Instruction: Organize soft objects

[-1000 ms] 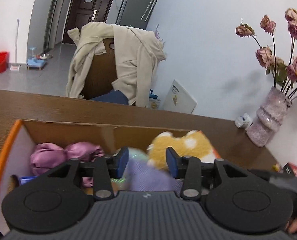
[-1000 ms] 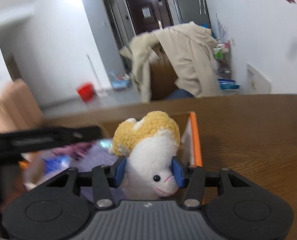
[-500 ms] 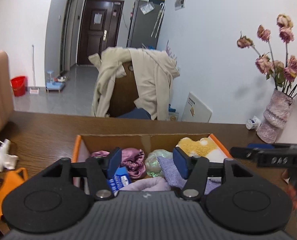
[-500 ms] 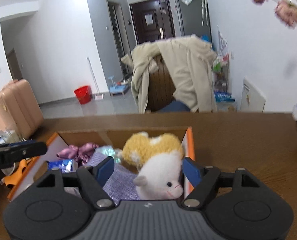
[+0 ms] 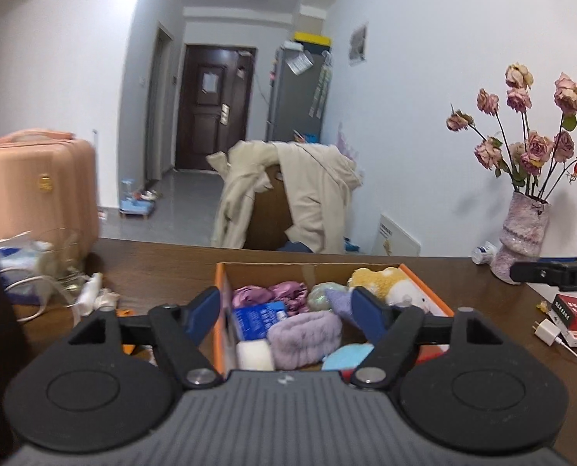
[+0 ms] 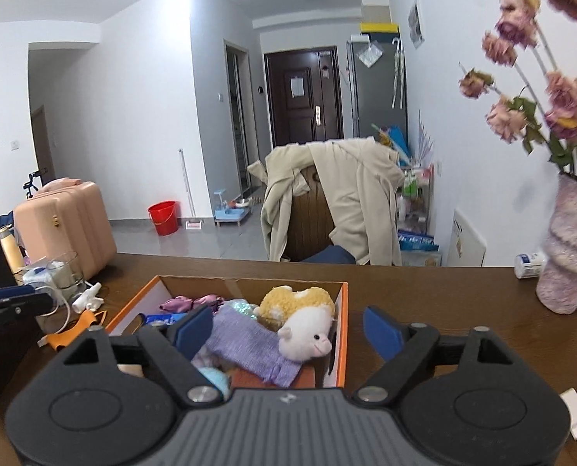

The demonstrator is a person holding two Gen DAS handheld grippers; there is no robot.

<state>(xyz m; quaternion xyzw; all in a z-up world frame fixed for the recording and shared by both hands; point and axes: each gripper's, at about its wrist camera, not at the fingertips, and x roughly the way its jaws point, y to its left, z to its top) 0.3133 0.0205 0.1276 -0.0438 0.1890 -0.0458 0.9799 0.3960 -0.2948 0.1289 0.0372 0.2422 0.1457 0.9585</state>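
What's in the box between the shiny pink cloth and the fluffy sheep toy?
In the left wrist view, a pale green sparkly ball and lilac knitted cloth lie between them.

- Surface (image 6: 443, 295): dark wood, visible grain, slight sheen.
- Box (image 6: 342, 334): matt brown cardboard inside, glossy orange outside.
- Plush toy (image 6: 304, 318): woolly, nubbly fleece.
- Purple cloth (image 6: 245, 339): soft knit.
- Right gripper (image 6: 288, 334) at 6 o'clock: matt black plastic, blue rubbery fingers (image 6: 381, 334).
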